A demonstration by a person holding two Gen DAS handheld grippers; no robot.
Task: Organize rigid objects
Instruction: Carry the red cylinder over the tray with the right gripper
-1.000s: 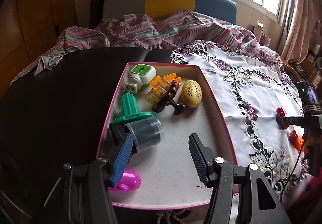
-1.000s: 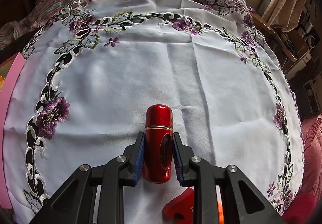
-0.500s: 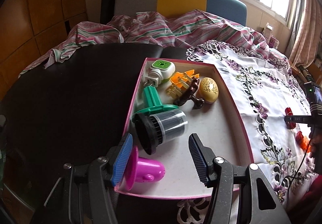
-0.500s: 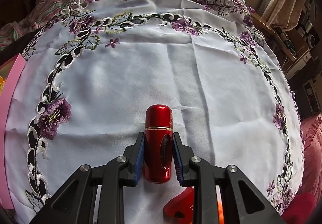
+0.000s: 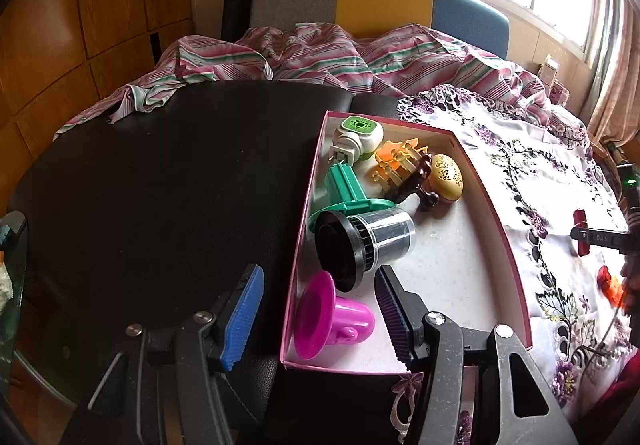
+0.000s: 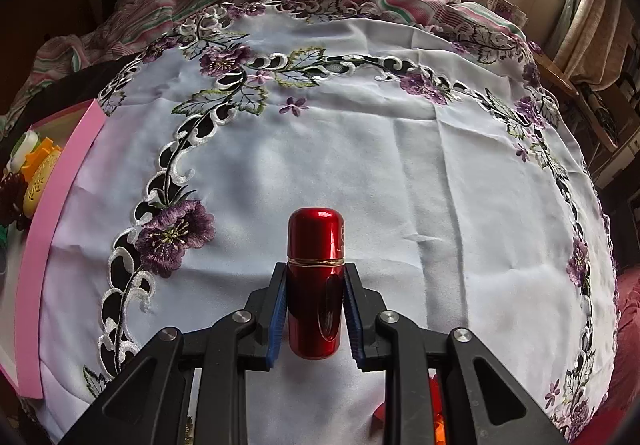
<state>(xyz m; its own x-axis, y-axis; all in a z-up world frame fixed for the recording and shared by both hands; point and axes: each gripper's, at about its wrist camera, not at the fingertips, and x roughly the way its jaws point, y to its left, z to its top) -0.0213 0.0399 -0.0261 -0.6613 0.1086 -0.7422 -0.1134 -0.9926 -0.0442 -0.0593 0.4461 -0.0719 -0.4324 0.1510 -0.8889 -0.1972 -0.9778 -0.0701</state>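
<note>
My right gripper [image 6: 316, 311] is shut on a shiny red capsule-shaped bottle [image 6: 316, 277], held over the embroidered white tablecloth [image 6: 360, 149]. In the left wrist view the same bottle [image 5: 581, 231] shows far right. My left gripper [image 5: 318, 315] is open and empty, above the near left corner of the pink box [image 5: 494, 205]. The box holds a magenta cup [image 5: 332, 315], a black-and-clear cylinder [image 5: 364, 241], a green stand [image 5: 348, 191], a white-green plug-in [image 5: 356, 135], an orange piece [image 5: 396, 159], a brown clip [image 5: 416, 181] and a yellow egg [image 5: 448, 177].
The pink box edge [image 6: 52, 205] is at the left in the right wrist view. An orange-red piece [image 5: 608, 281] lies on the cloth near the right gripper. A black tabletop [image 5: 168, 185] spreads left of the box. Striped bedding [image 5: 320, 57] and a chair back [image 5: 380, 1] lie behind.
My left gripper has drawn back and to the left, out of the box, leaving the black-and-clear cylinder and magenta cup lying there. My right gripper has lifted and tilted a little with the red bottle.
</note>
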